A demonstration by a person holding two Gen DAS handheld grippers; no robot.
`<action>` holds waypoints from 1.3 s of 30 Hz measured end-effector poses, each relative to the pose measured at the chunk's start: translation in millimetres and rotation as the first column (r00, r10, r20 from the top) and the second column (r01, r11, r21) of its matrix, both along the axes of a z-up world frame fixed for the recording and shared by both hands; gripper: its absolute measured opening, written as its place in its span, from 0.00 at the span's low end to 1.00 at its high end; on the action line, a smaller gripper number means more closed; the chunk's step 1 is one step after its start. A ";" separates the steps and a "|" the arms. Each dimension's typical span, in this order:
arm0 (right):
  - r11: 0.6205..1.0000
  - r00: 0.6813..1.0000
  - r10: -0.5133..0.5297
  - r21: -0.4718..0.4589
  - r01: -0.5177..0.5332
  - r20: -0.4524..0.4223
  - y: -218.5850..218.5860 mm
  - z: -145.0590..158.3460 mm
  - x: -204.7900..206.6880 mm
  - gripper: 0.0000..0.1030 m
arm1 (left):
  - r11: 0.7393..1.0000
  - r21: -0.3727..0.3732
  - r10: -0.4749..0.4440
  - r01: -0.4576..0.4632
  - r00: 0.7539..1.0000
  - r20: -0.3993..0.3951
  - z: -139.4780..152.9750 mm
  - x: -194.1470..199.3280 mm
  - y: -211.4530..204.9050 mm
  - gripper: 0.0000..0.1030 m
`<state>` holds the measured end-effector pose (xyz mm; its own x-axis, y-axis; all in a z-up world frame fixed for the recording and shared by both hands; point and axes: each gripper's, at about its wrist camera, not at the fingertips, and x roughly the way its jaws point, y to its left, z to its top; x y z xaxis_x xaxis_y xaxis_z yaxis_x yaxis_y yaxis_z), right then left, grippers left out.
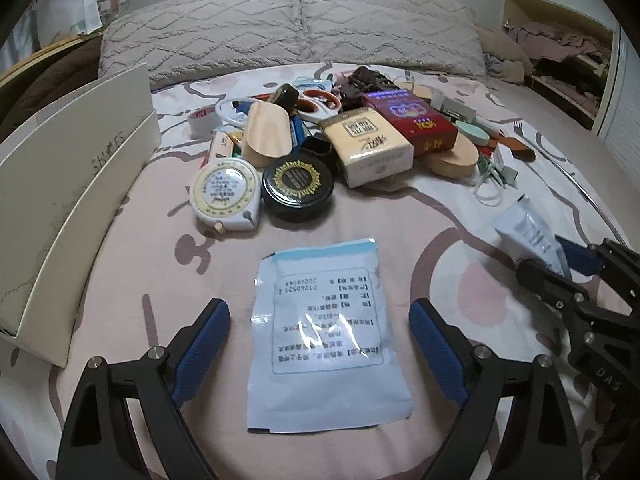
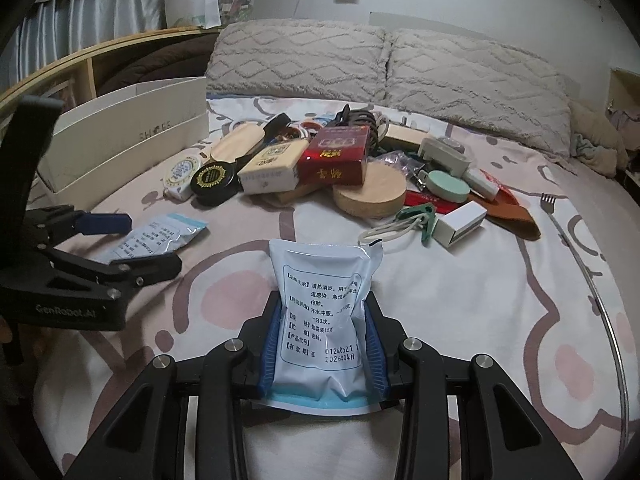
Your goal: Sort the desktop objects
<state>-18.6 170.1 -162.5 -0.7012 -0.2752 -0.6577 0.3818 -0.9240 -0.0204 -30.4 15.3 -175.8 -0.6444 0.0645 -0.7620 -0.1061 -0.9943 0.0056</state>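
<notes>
While right hand-held gripper [image 2: 324, 344] pinches one sachet [image 2: 320, 316], another [image 1: 324, 332] lies free.

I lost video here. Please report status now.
Left gripper open over flat sachet. Right gripper shut on second sachet. Nothing blocking.

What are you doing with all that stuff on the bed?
A person is sorting clutter with two hand-held grippers. The right gripper is clamped on a white medicine sachet. The left gripper is open around a second sachet lying flat on the bedsheet. The pile and white box wait behind.
</notes>
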 end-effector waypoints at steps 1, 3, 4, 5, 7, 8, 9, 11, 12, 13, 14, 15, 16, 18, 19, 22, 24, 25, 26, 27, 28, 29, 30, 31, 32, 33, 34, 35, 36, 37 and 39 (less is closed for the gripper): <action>1.000 1.000 0.000 0.005 0.000 -0.006 -1.0 0.4 0.6 0.37 | 1.000 0.000 -0.002 0.002 1.000 0.003 -0.9 -0.2 0.5 0.89; 1.000 1.000 -0.001 0.016 0.001 -0.024 -3.0 2.1 3.1 0.37 | 1.000 0.004 -0.007 0.007 1.000 0.011 -2.6 -1.0 0.4 0.84; 1.000 1.000 -0.002 0.018 0.002 -0.030 -2.5 2.7 3.9 0.37 | 1.000 0.005 -0.007 0.007 1.000 0.012 -3.2 -0.9 0.3 0.84; 1.000 0.999 -0.004 0.020 0.005 -0.041 -2.1 3.8 5.0 0.37 | 1.000 0.006 -0.006 0.006 1.000 0.013 -3.8 -0.8 0.1 0.83; 1.000 0.998 -0.010 0.020 0.012 -0.066 -0.8 6.6 8.4 0.37 | 1.000 0.009 -0.003 0.003 1.000 0.014 -3.6 -0.3 -0.9 0.82; 1.000 0.997 -0.013 0.020 0.014 -0.081 -0.6 8.2 10.3 0.37 | 1.000 0.011 0.000 0.000 1.000 0.013 -3.4 -0.1 -1.5 0.78; 1.000 0.995 -0.015 0.020 0.017 -0.101 -0.4 10.5 13.2 0.37 | 1.000 0.017 0.002 -0.002 1.000 0.012 -3.3 -0.2 -2.8 0.74; 0.999 0.989 -0.020 0.024 0.024 -0.143 -0.5 15.4 19.3 0.37 | 0.999 0.033 -0.002 0.001 1.000 0.012 -2.7 0.5 -4.4 0.68; 0.999 0.987 -0.022 0.028 0.026 -0.156 -1.2 16.9 21.3 0.37 | 0.999 0.040 -0.008 0.008 1.000 0.011 -2.3 1.1 -4.6 0.65; 0.999 0.985 -0.021 0.035 0.028 -0.170 -2.4 18.2 23.1 0.37 | 0.999 0.041 -0.010 0.009 1.000 0.010 -2.2 1.3 -4.0 0.65; 0.999 0.984 -0.021 0.041 0.028 -0.174 -3.3 18.6 23.5 0.37 | 0.999 0.040 -0.012 0.012 1.000 0.008 -2.1 1.9 -3.5 0.63; 0.999 0.984 -0.019 0.046 0.028 -0.177 -4.4 18.6 23.4 0.37 | 0.999 0.045 -0.019 0.018 1.000 0.006 -1.9 2.5 -3.2 0.59; 0.998 0.984 -0.019 0.049 0.028 -0.178 -5.1 18.7 22.8 0.37 | 0.998 0.053 -0.023 0.023 1.000 0.002 -1.3 2.9 -3.4 0.58; 0.998 0.984 -0.019 0.049 0.028 -0.178 -4.9 19.0 22.3 0.37 | 0.998 0.063 -0.028 0.028 1.000 -0.003 -0.2 3.5 -3.3 0.49; 0.998 0.984 -0.020 0.047 0.029 -0.178 -4.9 19.1 22.2 0.37 | 0.997 0.069 -0.031 0.031 1.000 -0.004 0.3 3.9 -3.7 0.49; 0.999 0.984 -0.024 0.044 0.032 -0.179 -4.8 19.4 22.2 0.37 | 0.997 0.070 -0.032 0.032 0.999 -0.004 0.7 4.0 -3.5 0.48; 0.999 0.983 -0.023 0.045 0.032 -0.180 -5.1 19.5 22.4 0.37 | 0.997 0.066 -0.029 0.029 1.000 -0.002 1.0 4.4 -3.8 0.53; 0.998 0.984 -0.022 0.045 0.031 -0.180 -5.3 19.3 22.4 0.37 | 0.998 0.063 -0.025 0.025 1.000 -0.005 0.8 4.5 -4.2 0.57; 0.998 0.984 -0.021 0.047 0.030 -0.179 -5.4 19.2 22.2 0.37 | 0.999 0.044 -0.005 0.006 1.000 -0.009 1.0 5.6 -5.0 0.69; 0.998 0.984 -0.021 0.047 0.029 -0.178 -5.3 18.9 22.2 0.37 | 1.000 0.024 0.014 -0.014 1.000 -0.014 1.2 5.7 -6.0 0.80; 0.998 0.984 -0.021 0.048 0.030 -0.176 -5.0 18.6 22.5 0.37 | 0.999 0.007 0.034 -0.034 0.999 -0.024 2.8 7.4 -8.0 0.82; 0.998 0.984 -0.021 0.048 0.029 -0.174 -5.1 18.4 22.1 0.37 | 0.999 0.004 0.036 -0.036 0.999 -0.028 3.7 7.7 -9.3 0.84; 0.998 0.985 -0.021 0.047 0.029 -0.172 -4.9 18.4 21.8 0.37 | 0.999 -0.002 0.033 -0.033 0.999 -0.028 5.3 8.3 -10.5 0.84; 0.999 0.985 -0.022 0.045 0.030 -0.172 -4.4 18.5 22.2 0.37 | 0.999 -0.009 0.031 -0.031 0.999 -0.029 5.9 8.5 -11.3 0.84; 0.999 0.985 -0.022 0.043 0.029 -0.172 -4.1 18.7 22.3 0.37 | 0.999 -0.025 0.025 -0.026 0.999 -0.033 7.1 9.5 -11.6 0.84; 0.999 0.985 -0.022 0.040 0.029 -0.172 -3.6 19.0 22.3 0.37 | 0.999 -0.043 0.018 -0.020 0.999 -0.040 8.4 10.6 -11.3 0.84; 0.999 0.985 -0.022 0.037 0.029 -0.172 -3.5 18.9 22.6 0.37 | 0.998 -0.055 0.014 -0.016 0.999 -0.044 8.7 10.9 -11.0 0.84; 0.999 0.985 -0.022 0.035 0.028 -0.171 -3.3 19.0 22.5 0.37 | 0.997 -0.073 0.007 -0.010 0.999 -0.052 10.2 11.8 -10.3 0.84; 0.999 0.985 -0.022 0.033 0.028 -0.171 -3.1 18.9 23.1 0.37 | 0.996 -0.086 0.003 -0.007 0.998 -0.057 11.2 11.7 -10.3 0.84; 0.999 0.986 -0.020 0.029 0.026 -0.168 -2.8 18.8 22.6 0.37 | 0.995 -0.101 -0.004 -0.003 0.998 -0.066 12.8 12.1 -9.5 0.84; 0.999 0.986 -0.019 0.024 0.024 -0.166 -2.5 19.0 22.3 0.37 | 0.994 -0.112 -0.021 0.012 0.997 -0.077 15.0 11.9 -8.9 0.85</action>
<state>3.7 167.6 -143.5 -0.8064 -0.2433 -0.5390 0.3513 -0.9303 -0.1057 -18.5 6.4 -160.8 -0.7018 -0.0069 -0.7124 -0.1175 -0.9851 0.1253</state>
